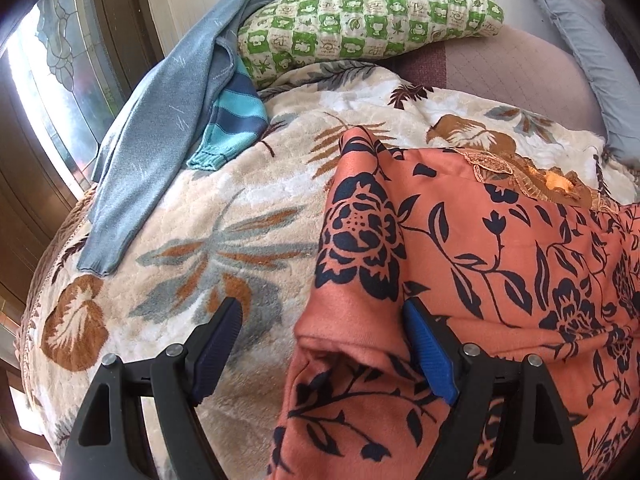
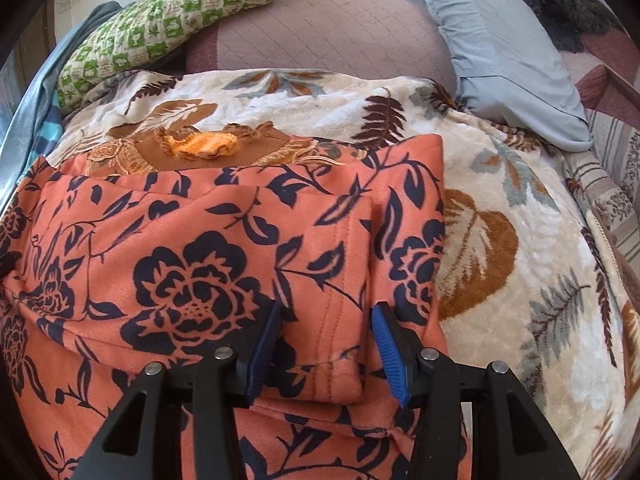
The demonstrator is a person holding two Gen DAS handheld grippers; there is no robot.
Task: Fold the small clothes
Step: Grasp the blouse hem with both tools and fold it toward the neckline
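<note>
An orange top with a dark navy flower print [image 1: 500, 248] [image 2: 192, 240] lies spread on a cream leaf-patterned blanket [image 1: 224, 216] [image 2: 500, 208], its brown lace collar [image 2: 200, 148] at the far side. My left gripper [image 1: 323, 306] stands open over the top's left edge. A folded-in sleeve [image 1: 360, 240] runs between its fingers, and the left finger is clear of the cloth. My right gripper [image 2: 327, 308] is open at a narrower gap. The other folded sleeve's cuff [image 2: 332, 320] lies between its blue pads without being pinched.
A blue-grey garment [image 1: 160, 120] and a teal striped one [image 1: 232, 120] lie at the blanket's far left. Behind are a green checked pillow [image 1: 360, 20], a mauve quilted cushion [image 2: 320, 36] and a pale blue pillow [image 2: 500, 52]. A window [image 1: 52, 80] is on the left.
</note>
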